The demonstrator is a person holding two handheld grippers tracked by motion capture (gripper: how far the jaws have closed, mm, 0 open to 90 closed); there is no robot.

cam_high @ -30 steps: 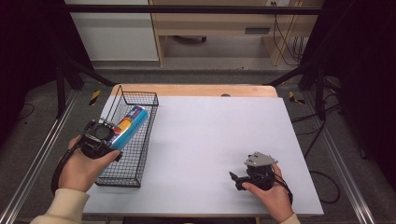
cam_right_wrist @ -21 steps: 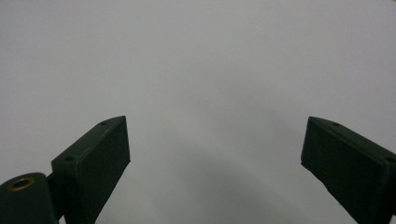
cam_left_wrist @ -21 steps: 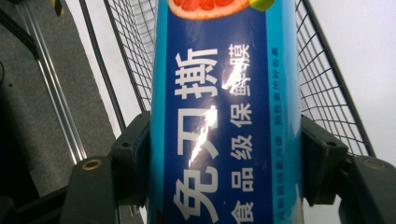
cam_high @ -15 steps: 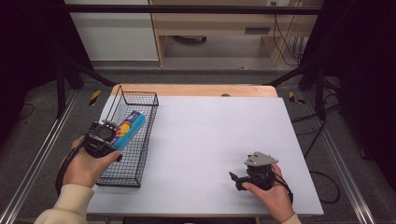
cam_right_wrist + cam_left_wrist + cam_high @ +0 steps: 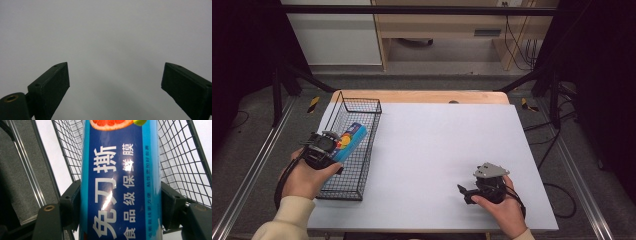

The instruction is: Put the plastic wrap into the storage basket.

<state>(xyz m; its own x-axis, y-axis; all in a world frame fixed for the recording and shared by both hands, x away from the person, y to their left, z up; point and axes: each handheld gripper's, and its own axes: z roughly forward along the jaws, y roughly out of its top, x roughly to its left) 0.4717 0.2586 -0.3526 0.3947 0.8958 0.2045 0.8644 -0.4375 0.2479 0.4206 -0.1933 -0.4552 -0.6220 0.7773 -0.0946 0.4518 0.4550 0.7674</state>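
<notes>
A long blue box of cling film (image 5: 350, 140) with white Chinese lettering lies over the black wire basket (image 5: 357, 108) at the table's left. My left gripper (image 5: 332, 146) is shut on the box's near end. In the left gripper view the blue box (image 5: 120, 182) runs up between both jaws, pressed on each side, with the basket (image 5: 180, 162) mesh behind it. My right gripper (image 5: 465, 194) rests low on the white table top (image 5: 447, 140) near the front right, open. In the right gripper view its jaws stand wide apart around my right gripper (image 5: 115, 82) midpoint, with bare table between them.
The basket sits along the table's left edge, beside a grey floor with metal rails (image 5: 257, 165). A wooden strip (image 5: 422, 96) borders the table's far edge. Wooden furniture and cables stand beyond it.
My left gripper has drawn back toward the person and a little left with the blue box, which now reaches less far into the basket. The right gripper has stayed put.
</notes>
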